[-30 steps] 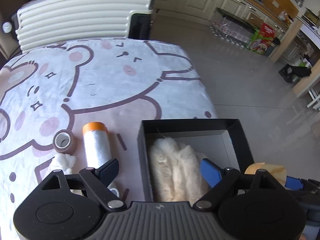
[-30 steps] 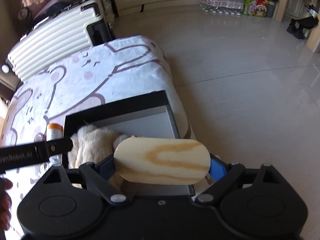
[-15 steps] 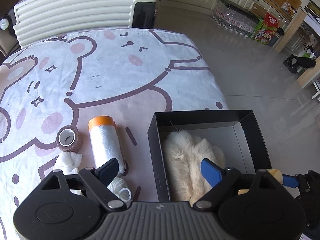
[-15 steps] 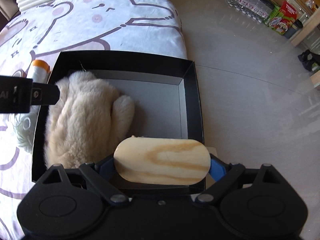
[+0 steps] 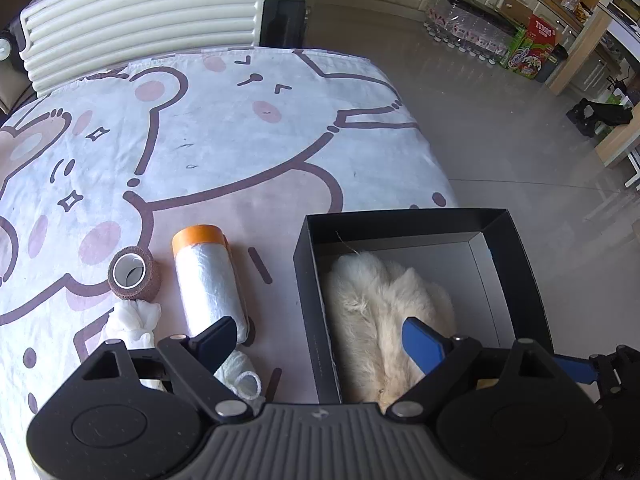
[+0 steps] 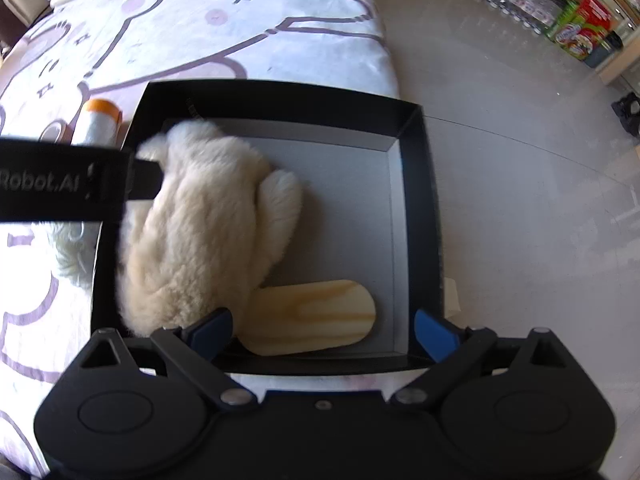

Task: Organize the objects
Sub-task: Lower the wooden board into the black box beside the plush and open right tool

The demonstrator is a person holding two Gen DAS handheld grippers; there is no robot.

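A black box (image 6: 280, 94) stands at the right edge of the bed, with a fluffy cream mitten (image 6: 200, 232) lying in its left half. A pale wooden oval piece (image 6: 316, 314) lies flat on the box floor by the near wall, its left end against the mitten. My right gripper (image 6: 322, 328) hovers just above it. Its jaws are opening and the pads stand clear of the wood. My left gripper (image 5: 318, 336) is open and straddles the left wall of the box (image 5: 400, 218), with one finger over the mitten (image 5: 372, 304) and nothing gripped.
Left of the box lie a plastic-film roll with an orange end (image 5: 210, 280), a brown tape roll (image 5: 132, 274) and crumpled white cloth (image 5: 132, 320). A cream suitcase (image 5: 140, 12) stands beyond the bed. The tiled floor drops away to the right.
The wooden piece was clamped in my right gripper; now it lies in the box and the jaws have spread. The right gripper came over the box and tipped down. The left barely moved.
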